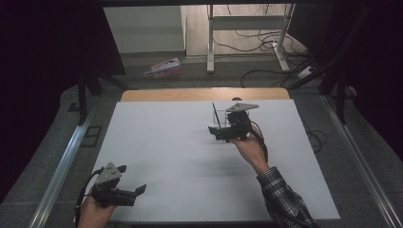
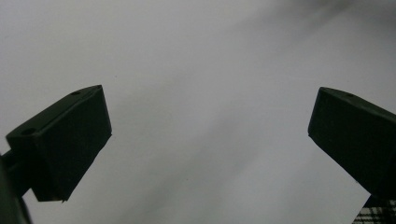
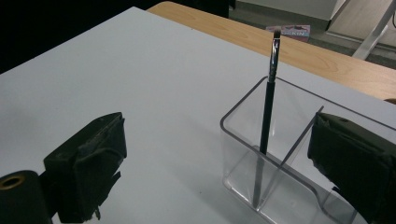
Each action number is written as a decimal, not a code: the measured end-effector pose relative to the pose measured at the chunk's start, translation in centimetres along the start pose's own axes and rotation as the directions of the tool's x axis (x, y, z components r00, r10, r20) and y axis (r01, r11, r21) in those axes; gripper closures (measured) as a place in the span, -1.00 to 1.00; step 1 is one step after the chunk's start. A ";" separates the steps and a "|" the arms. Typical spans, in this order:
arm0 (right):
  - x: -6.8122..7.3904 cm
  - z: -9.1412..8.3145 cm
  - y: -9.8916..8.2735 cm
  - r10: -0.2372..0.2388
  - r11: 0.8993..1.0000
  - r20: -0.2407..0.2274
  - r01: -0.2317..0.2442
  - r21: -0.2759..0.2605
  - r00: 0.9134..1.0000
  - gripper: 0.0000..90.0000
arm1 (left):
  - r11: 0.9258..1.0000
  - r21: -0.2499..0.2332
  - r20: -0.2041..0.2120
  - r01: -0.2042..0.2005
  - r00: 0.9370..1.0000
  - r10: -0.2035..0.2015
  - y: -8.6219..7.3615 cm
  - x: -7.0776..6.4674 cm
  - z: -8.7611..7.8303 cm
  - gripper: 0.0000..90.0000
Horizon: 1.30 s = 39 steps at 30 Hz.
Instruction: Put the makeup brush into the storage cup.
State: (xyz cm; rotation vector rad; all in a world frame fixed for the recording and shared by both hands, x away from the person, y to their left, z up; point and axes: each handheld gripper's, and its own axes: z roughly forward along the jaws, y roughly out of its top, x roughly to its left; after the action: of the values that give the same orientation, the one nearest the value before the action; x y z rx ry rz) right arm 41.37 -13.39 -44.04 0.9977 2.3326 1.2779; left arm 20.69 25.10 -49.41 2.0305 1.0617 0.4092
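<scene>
Standing brush [image 3: 268,109] between right gripper [image 3: 224,163] jaws

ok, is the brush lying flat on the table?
No: in the right gripper view the brush stands upright in a compartment of the clear holder, bristles up.

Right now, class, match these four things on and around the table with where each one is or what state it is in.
Things:
1. brush
2. left hand-held gripper
3. clear organizer
4. pink packet

Places or states:
A. on the floor beyond the table
B. standing upright in a compartment
C. open, above bare white tabletop
D. beside the right hand-held gripper

Pairs: 1-B, 2-C, 3-D, 4-A
</scene>
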 end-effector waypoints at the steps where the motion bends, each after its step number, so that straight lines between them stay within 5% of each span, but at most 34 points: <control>1: 0.0 -0.1 0.0 -0.002 1.000 0.000 0.002 0.002 1.000 -0.91 | 1.000 0.001 0.000 -0.001 1.000 0.001 0.0 0.0 0.0 -1.00; 39: 1.6 -2.3 -1.4 -0.057 0.998 -0.027 0.058 0.034 0.998 -0.93 | 1.000 0.015 -0.014 -0.002 1.000 0.003 0.1 -0.1 0.0 -1.00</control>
State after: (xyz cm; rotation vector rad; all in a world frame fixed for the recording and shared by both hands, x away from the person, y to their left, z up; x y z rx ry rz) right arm 38.29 -14.21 -43.80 0.9224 2.3934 1.2394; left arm 20.66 25.00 -49.34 2.0449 1.0739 0.4188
